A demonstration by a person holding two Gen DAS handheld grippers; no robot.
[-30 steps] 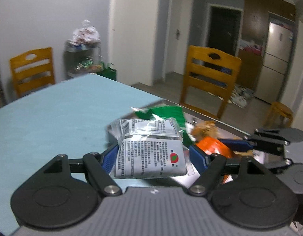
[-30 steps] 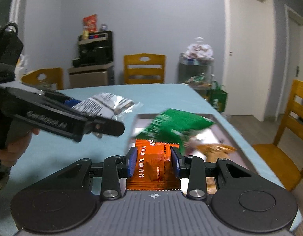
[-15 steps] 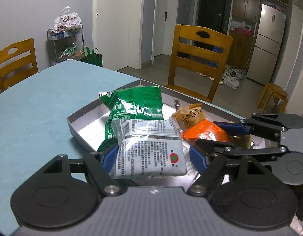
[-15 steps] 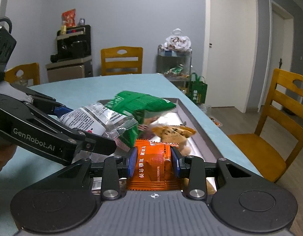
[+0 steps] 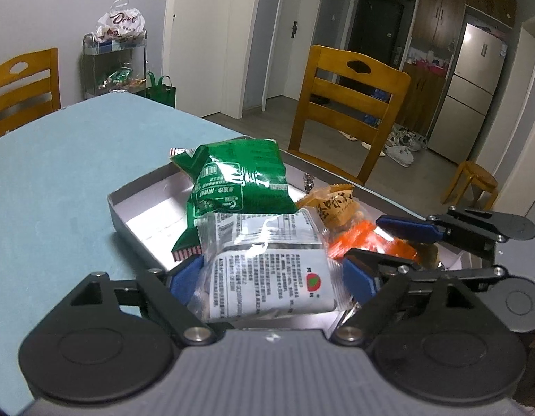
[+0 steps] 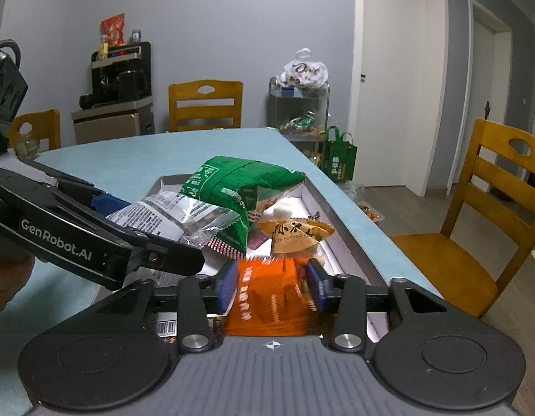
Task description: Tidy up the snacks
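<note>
My left gripper (image 5: 272, 277) is shut on a clear and white snack packet (image 5: 267, 277) and holds it over the near end of a grey tray (image 5: 139, 194). My right gripper (image 6: 271, 286) is shut on an orange snack packet (image 6: 267, 298), low over the tray (image 6: 340, 222). The orange packet (image 5: 368, 239) looks blurred in the left wrist view. A green bag (image 5: 238, 176) and a tan wrapped snack (image 5: 336, 204) lie in the tray. In the right wrist view the left gripper (image 6: 184, 242) with its packet (image 6: 170, 218) sits just left of the green bag (image 6: 239, 187) and tan snack (image 6: 295, 235).
The tray sits on a light blue table (image 5: 52, 166) near its right edge (image 6: 336, 180). Wooden chairs (image 5: 343, 104) stand around the table. A metal rack with snacks (image 6: 302, 111) and a green bag (image 6: 340, 156) stand by the wall.
Both grippers have moved down and closer to the tray with their packets. The orange packet now looks blurred between the right fingers, which stand a little wider.
</note>
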